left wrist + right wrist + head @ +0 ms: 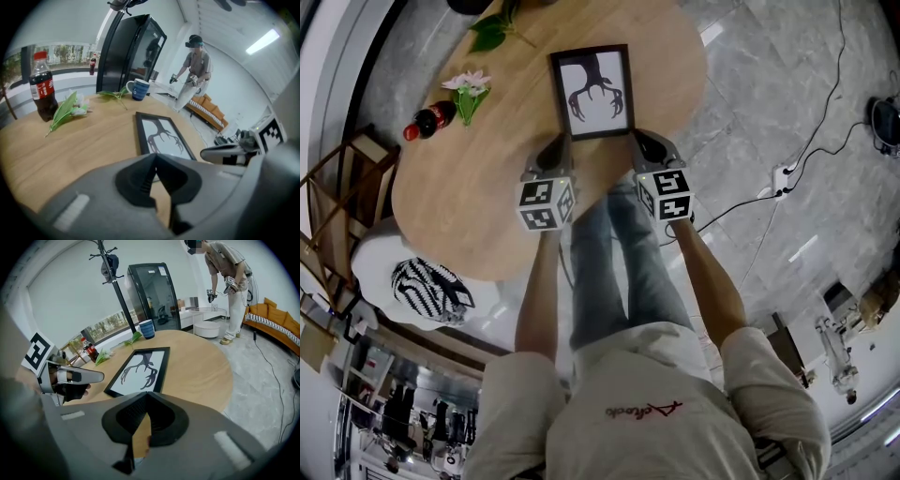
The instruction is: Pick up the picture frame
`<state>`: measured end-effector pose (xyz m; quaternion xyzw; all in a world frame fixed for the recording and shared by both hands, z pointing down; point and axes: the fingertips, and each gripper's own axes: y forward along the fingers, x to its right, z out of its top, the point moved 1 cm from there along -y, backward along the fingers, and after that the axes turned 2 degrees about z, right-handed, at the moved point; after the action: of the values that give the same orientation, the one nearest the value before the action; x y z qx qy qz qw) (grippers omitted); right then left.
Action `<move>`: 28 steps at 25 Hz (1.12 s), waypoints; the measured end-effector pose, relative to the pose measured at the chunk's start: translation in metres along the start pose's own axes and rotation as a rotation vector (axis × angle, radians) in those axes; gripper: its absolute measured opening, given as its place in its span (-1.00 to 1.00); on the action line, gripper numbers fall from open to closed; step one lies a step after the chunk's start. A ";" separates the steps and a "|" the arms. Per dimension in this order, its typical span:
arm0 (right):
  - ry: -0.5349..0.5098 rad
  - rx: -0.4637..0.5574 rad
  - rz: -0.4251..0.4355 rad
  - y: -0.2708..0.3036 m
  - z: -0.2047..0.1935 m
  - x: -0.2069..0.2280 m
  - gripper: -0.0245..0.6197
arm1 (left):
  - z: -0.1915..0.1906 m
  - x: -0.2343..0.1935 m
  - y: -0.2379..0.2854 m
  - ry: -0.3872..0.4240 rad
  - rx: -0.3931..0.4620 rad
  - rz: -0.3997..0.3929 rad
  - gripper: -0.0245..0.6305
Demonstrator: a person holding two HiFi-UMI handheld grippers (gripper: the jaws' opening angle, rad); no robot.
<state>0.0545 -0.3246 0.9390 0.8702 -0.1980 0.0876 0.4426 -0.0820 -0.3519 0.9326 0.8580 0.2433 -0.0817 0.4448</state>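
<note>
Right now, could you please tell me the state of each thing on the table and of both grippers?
picture frame: lying flat, face up, not gripped
cola bottle: upright, cap on
mug: upright
left gripper: jaws together, empty
right gripper: jaws together, empty

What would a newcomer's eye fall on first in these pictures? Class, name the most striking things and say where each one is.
A black-framed picture of a dark antler shape lies flat on the light wooden oval table. The left gripper and right gripper point at its two near corners, fingers closed with nothing between them. A red-capped cola bottle stands to the frame's left, beside a green-leaved flower.
</note>
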 end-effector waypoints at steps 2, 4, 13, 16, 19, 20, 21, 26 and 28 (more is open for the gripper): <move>-0.004 0.007 -0.002 0.008 0.009 0.003 -0.90 | 0.007 -0.003 0.006 -0.003 0.004 0.002 -0.92; -0.010 0.015 -0.005 0.015 0.018 0.007 -0.90 | 0.014 -0.005 0.011 0.002 0.010 0.008 -0.92; -0.015 0.047 -0.024 0.032 0.047 0.024 -0.82 | 0.040 -0.012 0.033 0.019 0.021 0.035 -0.89; -0.004 0.057 -0.031 0.035 0.053 0.028 -0.70 | 0.046 -0.013 0.038 0.021 0.024 0.039 -0.79; -0.001 0.047 -0.037 0.041 0.055 0.030 -0.59 | 0.048 -0.016 0.044 0.027 0.017 0.050 -0.64; 0.000 0.042 -0.038 0.044 0.055 0.031 -0.52 | 0.049 -0.018 0.045 0.031 0.016 0.056 -0.58; 0.002 0.034 -0.039 0.046 0.055 0.031 -0.45 | 0.049 -0.019 0.047 0.035 0.016 0.060 -0.50; 0.004 0.008 -0.045 0.053 0.054 0.032 -0.40 | 0.049 -0.021 0.053 0.037 0.001 0.069 -0.45; 0.012 0.001 -0.041 0.056 0.053 0.032 -0.40 | 0.046 -0.024 0.056 0.034 -0.009 0.078 -0.44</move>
<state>0.0587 -0.4055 0.9598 0.8737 -0.1773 0.0835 0.4452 -0.0716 -0.4249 0.9546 0.8661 0.2177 -0.0486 0.4475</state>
